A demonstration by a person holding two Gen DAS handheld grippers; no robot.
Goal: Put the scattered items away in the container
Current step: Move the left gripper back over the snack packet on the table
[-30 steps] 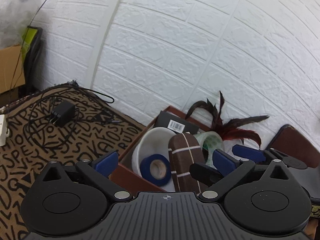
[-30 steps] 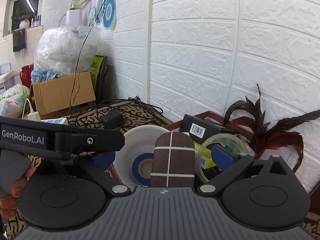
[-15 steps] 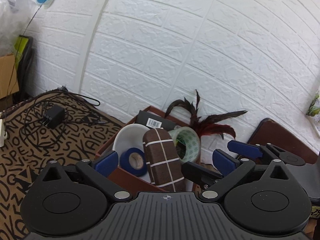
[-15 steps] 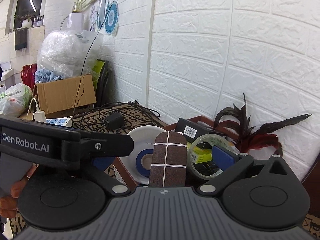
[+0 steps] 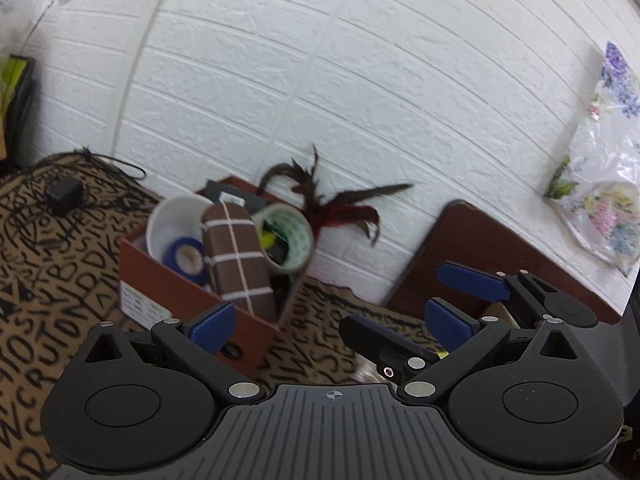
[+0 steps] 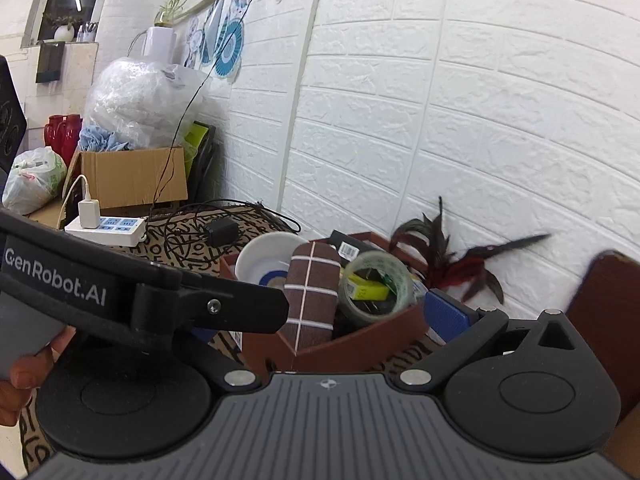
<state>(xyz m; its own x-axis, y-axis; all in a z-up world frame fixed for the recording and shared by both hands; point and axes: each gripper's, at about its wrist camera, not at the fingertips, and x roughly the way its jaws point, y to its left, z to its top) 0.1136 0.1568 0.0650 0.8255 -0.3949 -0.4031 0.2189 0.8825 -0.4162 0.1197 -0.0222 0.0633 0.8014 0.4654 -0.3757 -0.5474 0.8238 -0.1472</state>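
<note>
A brown box (image 5: 176, 292) stands on the patterned cloth against the white wall. In it lie a white bowl (image 5: 168, 216), a blue tape roll (image 5: 186, 256), a brown checked case (image 5: 236, 256), a clear tape roll (image 5: 286, 240) and a black barcode box (image 5: 228, 198). Dark red feathers (image 5: 332, 208) stick out behind it. My left gripper (image 5: 332, 324) is open and empty, back from the box's right corner. The right wrist view shows the same box (image 6: 360, 344) and case (image 6: 310, 292). My right gripper (image 6: 324, 326) is open just short of it, its left finger hidden behind the left gripper's body (image 6: 120, 292).
A brown board (image 5: 480, 256) leans on the wall to the right of the box. Left of the box lie a black adapter (image 6: 220, 232) with cables and a white power strip (image 6: 106, 230). A cardboard box (image 6: 132, 176) and bags stand beyond. A hand (image 6: 24, 372) holds the left gripper.
Both grippers have drawn back from the box and swung right, so the box looks smaller and farther left. Both stay open and empty. The items in the box have not moved.
</note>
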